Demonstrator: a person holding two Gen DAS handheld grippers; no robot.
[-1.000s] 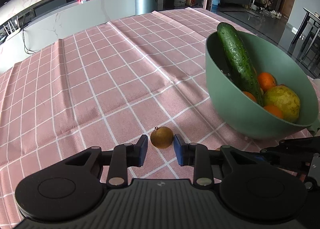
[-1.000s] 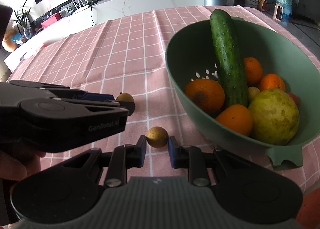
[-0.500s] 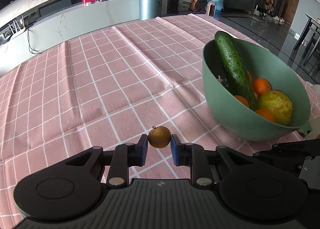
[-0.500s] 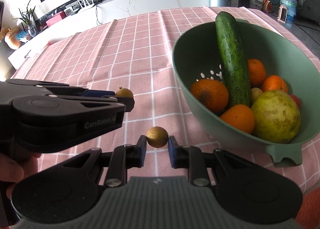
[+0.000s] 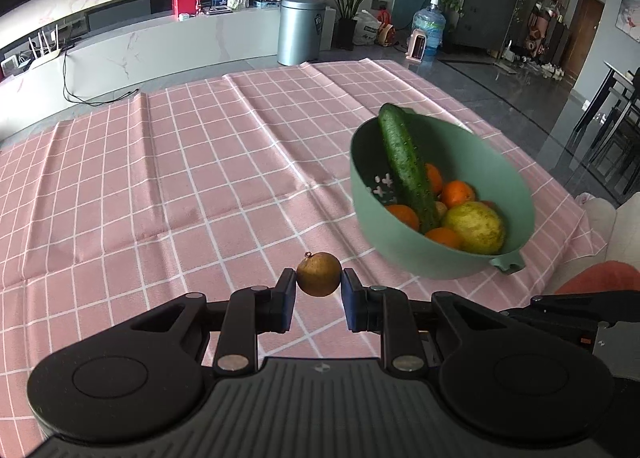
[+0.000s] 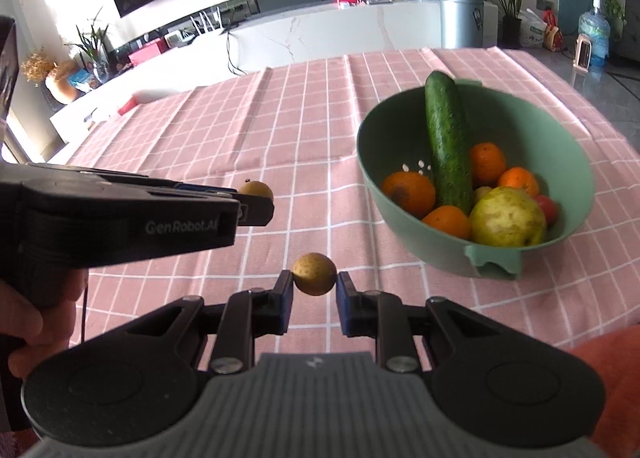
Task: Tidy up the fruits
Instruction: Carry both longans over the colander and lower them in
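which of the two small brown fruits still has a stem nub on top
The small brown fruit in the left gripper; the one in the right gripper shows none.

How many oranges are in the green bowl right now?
4 visible: orange left of the cucumber, orange at front, orange behind, orange at right, all inside the green bowl. More may be hidden under the pear.

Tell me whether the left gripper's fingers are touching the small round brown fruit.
Touching. In the left wrist view, both fingers of the left gripper press against the sides of the small round brown fruit, with no gap showing.
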